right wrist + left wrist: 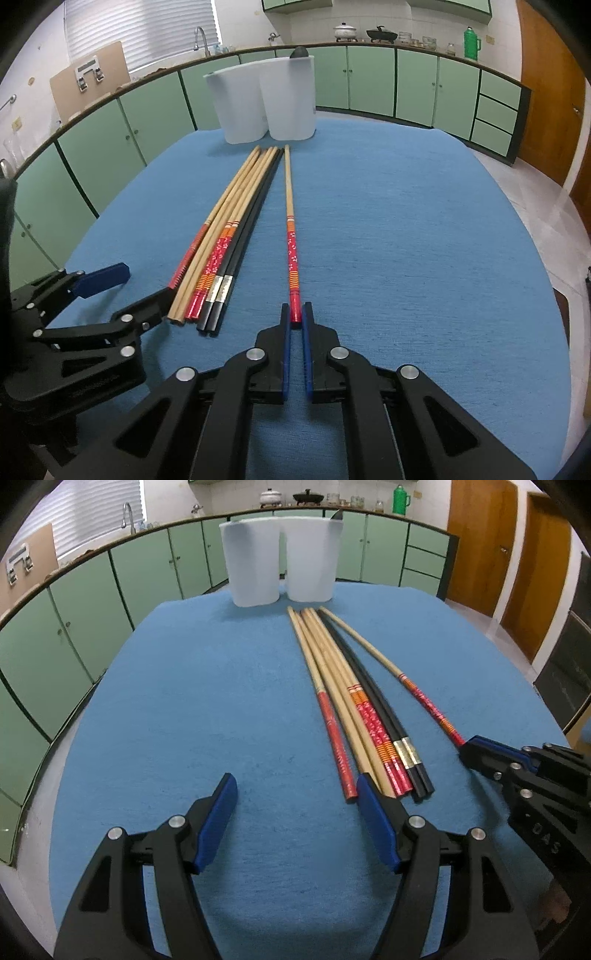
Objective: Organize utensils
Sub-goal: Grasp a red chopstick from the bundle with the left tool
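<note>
Blue cloth (406, 221): right claw (296, 317) pinches lone chopstick's (290, 206) end; left claw (295, 801) agape.

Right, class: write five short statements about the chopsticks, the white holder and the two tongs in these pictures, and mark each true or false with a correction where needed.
1. The right tongs are closed on the end of a single chopstick. True.
2. The left tongs grip the black chopsticks. False: their jaws stand wide open, holding nothing.
3. The bundle of chopsticks lies flat on the blue cloth. True.
4. The white holder lies tipped on its side. False: it stands upright at the far end of the cloth.
5. The single chopstick is black. False: it is pale wood with a red patterned end.
</note>
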